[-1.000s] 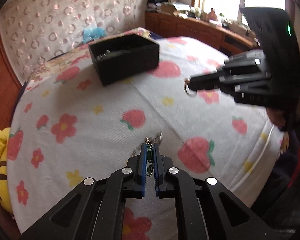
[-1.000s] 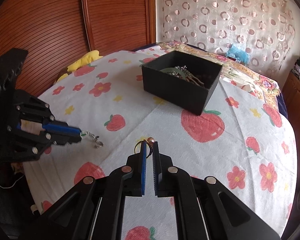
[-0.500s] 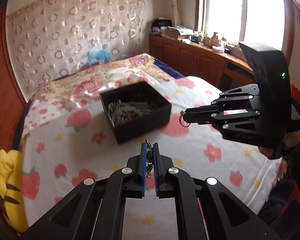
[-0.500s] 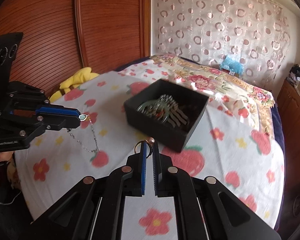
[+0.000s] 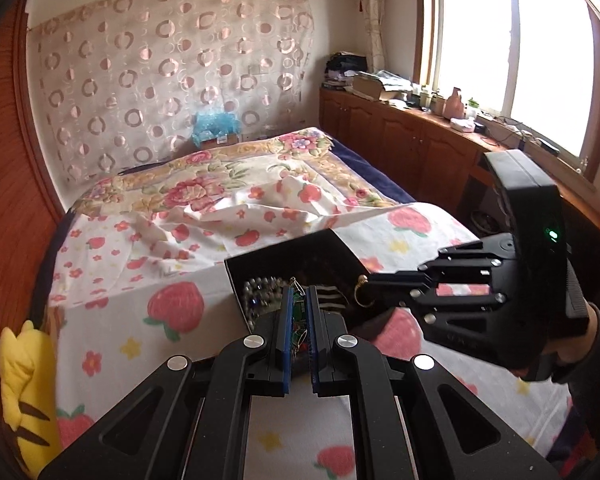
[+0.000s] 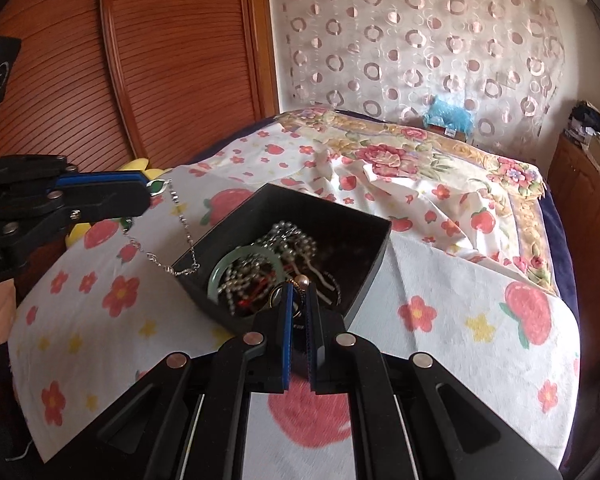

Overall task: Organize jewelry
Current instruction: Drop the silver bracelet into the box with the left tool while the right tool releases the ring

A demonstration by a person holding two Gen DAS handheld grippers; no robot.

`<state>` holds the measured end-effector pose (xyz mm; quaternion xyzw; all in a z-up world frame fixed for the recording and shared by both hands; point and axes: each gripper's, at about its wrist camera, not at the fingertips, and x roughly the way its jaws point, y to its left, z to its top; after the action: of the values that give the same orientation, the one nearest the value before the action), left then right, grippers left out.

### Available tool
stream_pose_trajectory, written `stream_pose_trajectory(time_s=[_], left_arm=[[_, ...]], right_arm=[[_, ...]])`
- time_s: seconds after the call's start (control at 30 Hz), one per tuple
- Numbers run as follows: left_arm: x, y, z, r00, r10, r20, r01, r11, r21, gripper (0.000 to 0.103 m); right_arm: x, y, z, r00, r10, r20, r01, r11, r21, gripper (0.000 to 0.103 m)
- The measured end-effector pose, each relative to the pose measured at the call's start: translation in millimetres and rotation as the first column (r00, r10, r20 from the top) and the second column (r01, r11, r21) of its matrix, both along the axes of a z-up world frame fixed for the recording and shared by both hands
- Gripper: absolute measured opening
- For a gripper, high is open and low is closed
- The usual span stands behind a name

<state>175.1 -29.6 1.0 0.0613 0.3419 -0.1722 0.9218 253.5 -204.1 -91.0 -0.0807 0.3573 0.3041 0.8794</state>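
Note:
A black open box (image 6: 364, 248) sits on the strawberry-print bedspread and holds a green bangle (image 6: 220, 270) and a tangle of bead chains (image 6: 284, 240). My left gripper (image 5: 299, 300) is shut on a silver chain necklace with a green pendant (image 6: 180, 216); the chain hangs down and its end rests on the box's near-left rim. My right gripper (image 6: 298, 294) is shut on a gold ring with a pearl (image 6: 302, 280) and hovers over the box's near edge. In the left wrist view the right gripper (image 5: 366, 290) holds the ring (image 5: 360, 292) over the box (image 5: 300, 256).
The strawberry bedspread (image 6: 460, 320) covers the bed. A yellow plush toy (image 5: 24, 384) lies at its left edge. A wooden wardrobe (image 6: 160, 60) stands on the left, low cabinets (image 5: 400, 148) under the window on the right, a curtain (image 5: 172, 72) behind.
Both grippers have moved forward to the box, each still holding its piece. The necklace's end now rests on the box rim, and the ring is over the box.

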Motion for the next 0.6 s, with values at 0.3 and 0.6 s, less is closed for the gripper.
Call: stream_pose_trajectory(time_s=[0.3,0.6], left_arm=[[21,-9,-8,0.999,0.032,-0.018,-0.032,0.999,0.01,0.006],[13,0,-8,0.994,0.108,0.008,-0.108,0.994,0.01,0.054]], right_arm=[[6,-2,0,1.0,-0.011,0.009,0.011,1.0,-0.012,0.035],[-13,-19,9,0.998,-0.045,0.035,0.044,0.998,0.039,0.035]])
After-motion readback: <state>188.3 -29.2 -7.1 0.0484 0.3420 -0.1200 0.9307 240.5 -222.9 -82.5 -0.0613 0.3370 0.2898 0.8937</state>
